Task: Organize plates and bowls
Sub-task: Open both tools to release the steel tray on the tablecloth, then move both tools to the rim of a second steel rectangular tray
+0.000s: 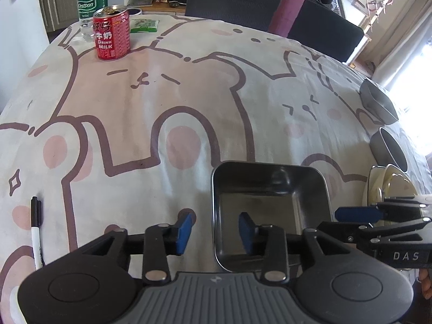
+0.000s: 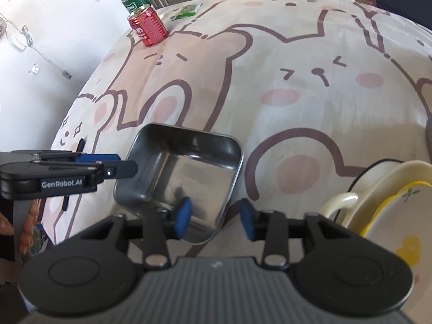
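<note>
A square steel dish (image 1: pixel 270 210) sits on the cartoon tablecloth close in front of both grippers; it also shows in the right wrist view (image 2: pixel 183 172). My left gripper (image 1: pixel 216 232) is open, its jaws straddling the dish's left wall. My right gripper (image 2: pixel 213 217) is open, its jaws straddling the dish's near right corner; it enters the left wrist view from the right (image 1: pixel 359 213). A cream plate with yellow print and a mug handle (image 2: pixel 391 202) lies right of the dish. Two more steel bowls (image 1: pixel 378 102) (image 1: pixel 388 148) stand at the right table edge.
A red milk can (image 1: pixel 112 35), a water bottle (image 1: pixel 90 2) and a green packet (image 1: pixel 144 25) stand at the far left. A black-capped pen (image 1: pixel 36 229) lies near the left edge. Dark chairs (image 1: pixel 270 5) stand behind the table.
</note>
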The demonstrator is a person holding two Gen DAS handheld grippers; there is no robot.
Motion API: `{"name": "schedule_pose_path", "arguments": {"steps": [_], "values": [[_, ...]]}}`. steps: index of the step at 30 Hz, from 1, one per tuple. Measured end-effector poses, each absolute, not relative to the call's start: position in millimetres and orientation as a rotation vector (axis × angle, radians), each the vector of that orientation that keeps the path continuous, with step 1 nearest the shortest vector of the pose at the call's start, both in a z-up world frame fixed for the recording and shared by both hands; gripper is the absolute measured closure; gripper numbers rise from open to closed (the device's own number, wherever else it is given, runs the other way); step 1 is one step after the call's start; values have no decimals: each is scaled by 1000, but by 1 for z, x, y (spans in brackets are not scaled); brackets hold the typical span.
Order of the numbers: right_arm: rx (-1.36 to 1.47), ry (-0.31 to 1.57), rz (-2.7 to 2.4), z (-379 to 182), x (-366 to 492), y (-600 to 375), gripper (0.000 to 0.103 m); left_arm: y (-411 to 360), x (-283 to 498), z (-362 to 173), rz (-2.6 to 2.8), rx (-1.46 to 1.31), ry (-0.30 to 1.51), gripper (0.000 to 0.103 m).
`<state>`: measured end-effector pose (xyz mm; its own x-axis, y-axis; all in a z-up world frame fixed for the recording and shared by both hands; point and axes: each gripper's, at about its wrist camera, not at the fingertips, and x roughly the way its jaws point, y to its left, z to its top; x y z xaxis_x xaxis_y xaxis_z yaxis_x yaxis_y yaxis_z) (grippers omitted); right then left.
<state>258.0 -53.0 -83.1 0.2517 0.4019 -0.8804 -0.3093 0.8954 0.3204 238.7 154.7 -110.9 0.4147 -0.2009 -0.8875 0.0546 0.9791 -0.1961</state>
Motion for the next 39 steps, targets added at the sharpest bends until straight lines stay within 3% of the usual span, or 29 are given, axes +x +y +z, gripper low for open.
{"name": "schedule_pose_path", "arguments": {"steps": [3,5,11,15,24,39], "values": [[82,1209,481,-80,257,-57,38,155,237,-106,-157,-122,1121,46],[73,1188,480,-76,255,-59,33,156,234,-103,-161,-115,1107,28],[44,1083,469,-58,250,-67,8,161,228,-90,-156,-105,1062,4],[63,1018,451,-45,249,-82,1,163,226,-78,-150,-126,1013,0],[158,867,346,-16,249,-140,0,125,246,-56,-175,-125,950,0],[238,653,76,-4,252,-287,0,-6,314,-46,-308,-173,792,0]]}}
